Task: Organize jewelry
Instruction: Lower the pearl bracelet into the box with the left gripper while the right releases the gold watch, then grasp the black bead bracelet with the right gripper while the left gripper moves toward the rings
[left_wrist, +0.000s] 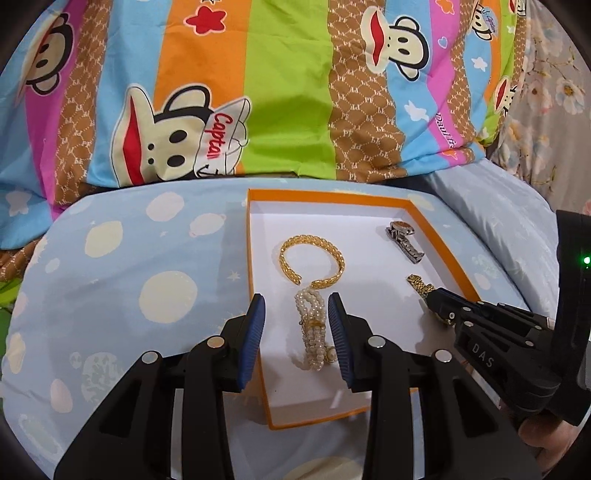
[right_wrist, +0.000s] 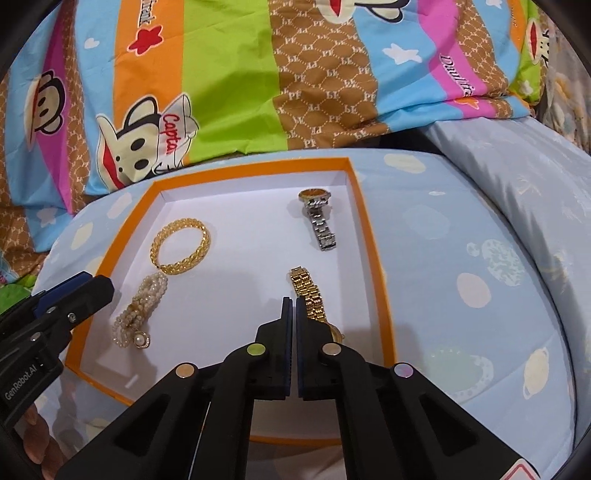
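I look into the orange box, which lies open on the light blue spotted cloth, and I go from its left side to its right.

On the left, the gold bangle rests at the far part, and just in front of it lies the pearl bracelet. My left gripper hovers over the pearls with its blue pads spread apart, one on each side; as far as I can see they do not press the beads, so I judge this piece is let go in its place.

On the right, the silver watch lies at the far part and the gold watch in front of it. My right gripper has its jaws pressed together, and the gold strap lies beside its right finger, not between the pads, I think.

All four pieces are inside the box, well apart, in two columns. To my judgement the sorting is almost done; no jewelry is visible outside on the cloth. What remains is perhaps to straighten the gold watch and take both grippers away.
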